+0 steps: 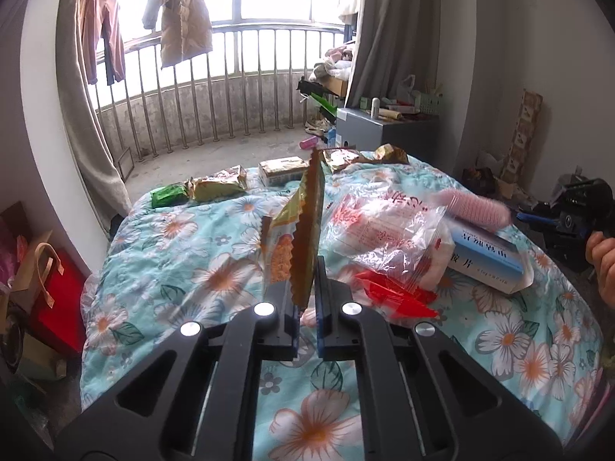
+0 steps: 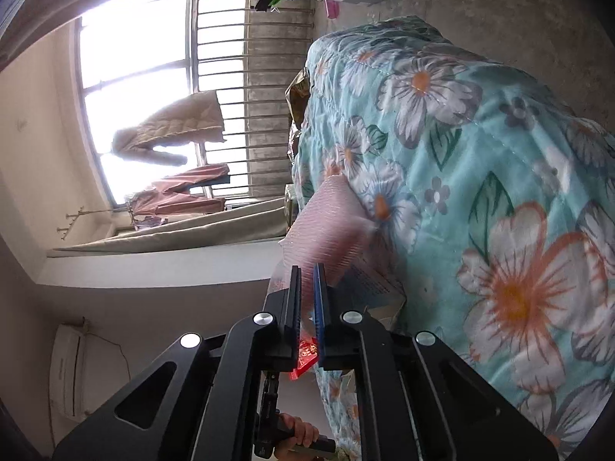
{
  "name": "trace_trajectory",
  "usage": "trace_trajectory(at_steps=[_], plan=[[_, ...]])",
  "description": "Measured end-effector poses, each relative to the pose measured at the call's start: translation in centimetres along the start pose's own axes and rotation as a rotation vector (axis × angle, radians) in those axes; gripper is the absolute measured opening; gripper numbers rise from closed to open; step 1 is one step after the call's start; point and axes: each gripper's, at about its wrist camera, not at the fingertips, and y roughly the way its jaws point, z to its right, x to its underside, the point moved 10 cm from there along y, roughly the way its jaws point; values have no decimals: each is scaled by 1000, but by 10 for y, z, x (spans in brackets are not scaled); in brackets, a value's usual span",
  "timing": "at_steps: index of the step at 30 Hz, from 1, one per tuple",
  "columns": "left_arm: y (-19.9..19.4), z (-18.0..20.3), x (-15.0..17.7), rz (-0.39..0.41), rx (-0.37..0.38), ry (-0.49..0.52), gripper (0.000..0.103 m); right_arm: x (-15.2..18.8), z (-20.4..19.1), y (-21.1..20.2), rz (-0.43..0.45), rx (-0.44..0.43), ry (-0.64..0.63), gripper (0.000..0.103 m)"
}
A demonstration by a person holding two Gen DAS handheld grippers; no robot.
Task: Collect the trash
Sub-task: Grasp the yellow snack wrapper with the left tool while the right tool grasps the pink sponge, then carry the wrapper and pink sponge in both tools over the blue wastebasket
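Crinkly zigzag-edged foil wrapper [image 1: 303, 230], upright

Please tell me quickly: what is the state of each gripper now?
Left gripper: closed on a gold snack wrapper.
Right gripper: closed on a pink ribbed plastic piece.

pink ribbed plastic [image 2: 330, 223]: motion-blurred, kind unclear | blue-and-white box [image 1: 488, 257]: partly under clear bag [image 1: 388, 238], print unreadable | hand [image 1: 605, 265]: cut by right edge
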Motion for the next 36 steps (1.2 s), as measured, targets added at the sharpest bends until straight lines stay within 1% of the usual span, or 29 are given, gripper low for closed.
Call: trace_trajectory(at_steps=[3, 6, 7, 8, 9, 10, 17, 20, 22, 25, 27, 29, 36], plan=[[-8, -2, -2, 13, 4, -18, 3, -1, 0, -4, 16, 3, 11, 6], [-13, -3, -2, 17, 4, -25, 3, 2, 7, -6, 5, 8, 56, 10], [-15, -4, -1, 17, 3, -25, 3, 4, 10, -4, -4, 13, 69, 16], [-16, -4, 0, 17, 3, -27, 3, 4, 15, -2, -11, 26, 90, 26], [-16, -5, 1, 16, 3, -29, 3, 4, 19, 0, -9, 35, 101, 37], [-16, -5, 2, 15, 4, -31, 3, 3, 22, 2, -7, 48, 108, 42], [-13, -11, 4, 8, 3, -48, 3, -7, 24, 28, -39, 81, 129, 44], [-11, -13, 5, 5, 1, -57, 3, -11, 23, 37, -36, 84, 125, 43], [-11, -14, 6, 5, -3, -59, 3, -15, 22, 39, -17, 74, 124, 36], [-14, -13, 5, 12, -4, -60, 2, -14, 18, 34, -3, 32, 118, 31], [-19, -13, 3, 26, -6, -56, 2, -13, 16, 30, 6, 10, 117, 29], [-23, -14, 0, 39, -8, -56, 2, -9, 13, 22, 14, -31, 130, 29], [-48, -9, -13, 76, -14, -47, 2, 9, -1, -29, 65, -163, 126, 28]])
